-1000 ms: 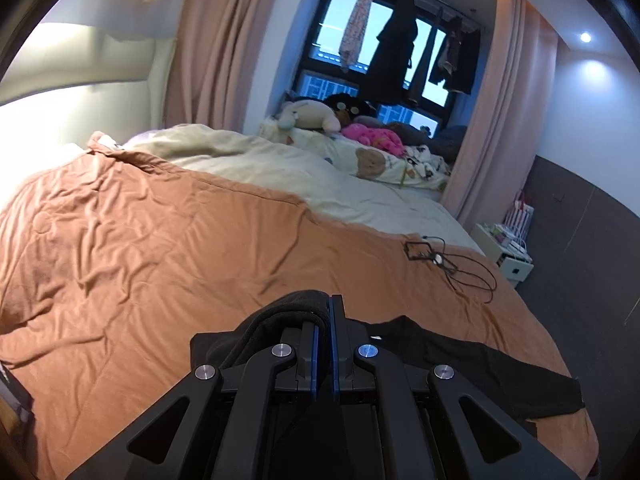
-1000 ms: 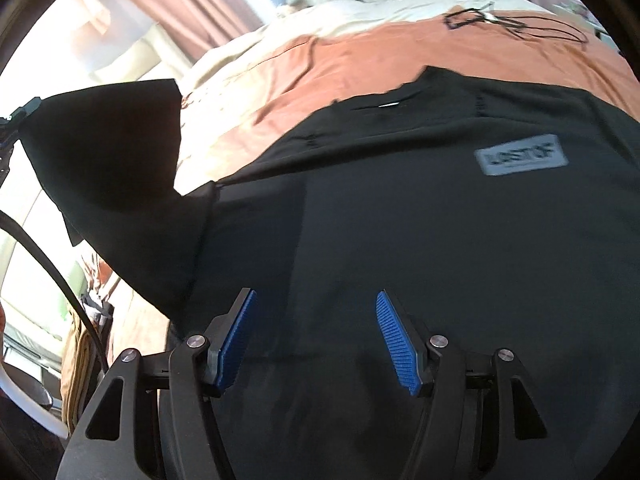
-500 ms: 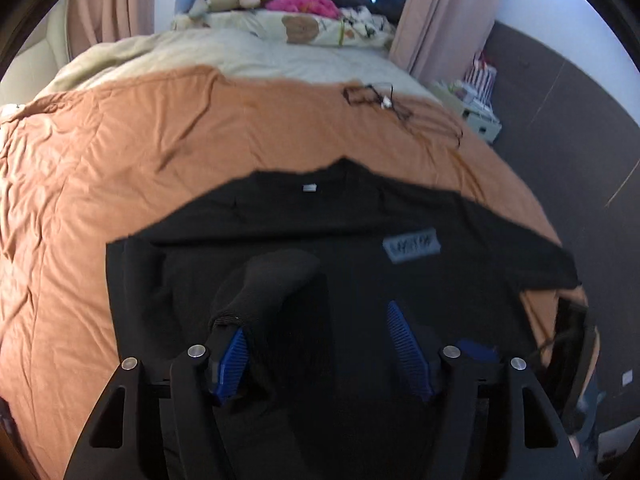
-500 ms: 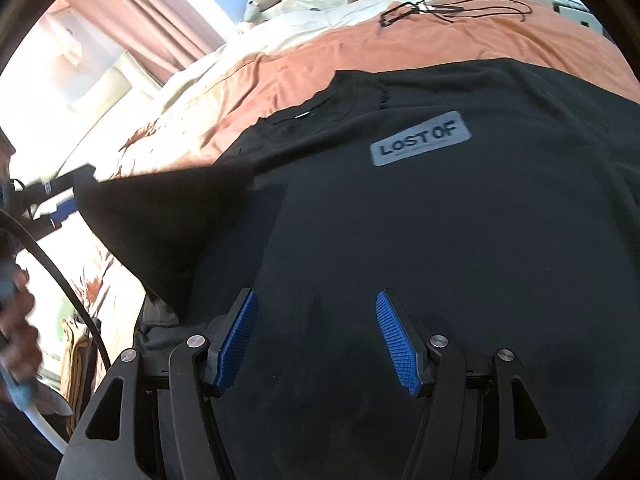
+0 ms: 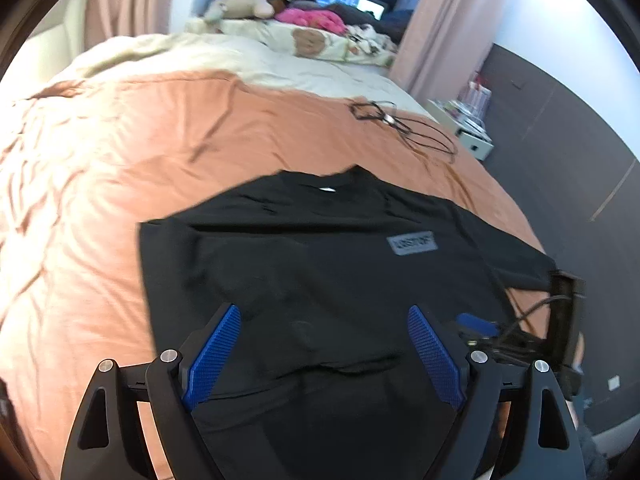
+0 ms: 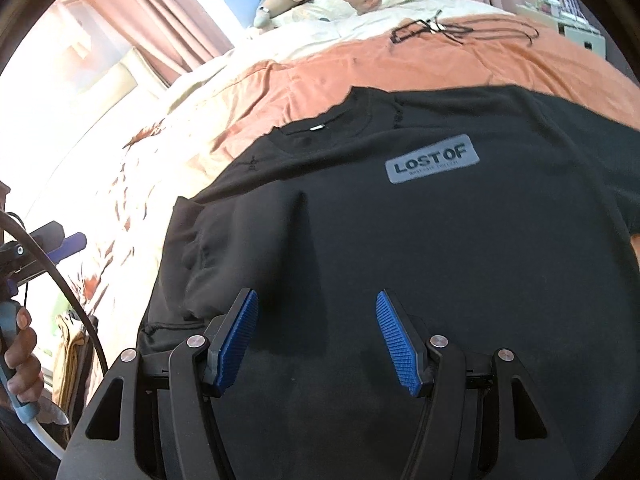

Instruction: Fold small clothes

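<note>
Black t-shirt [image 6: 420,232] spread flat on orange bedspread [image 5: 160,140], left sleeve folded inward. Left gripper [image 5: 324,356] and right gripper [image 6: 316,336] both wide apart, empty. Risk: loosely laid sleeve [image 6: 224,248] slipping outward if snagged.

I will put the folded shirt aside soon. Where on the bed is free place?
The wide orange cover left of the black T-shirt is bare up to the cream duvet. The strip beyond the collar is narrow; a black cable lies there. The far end is crowded with plush toys.
</note>
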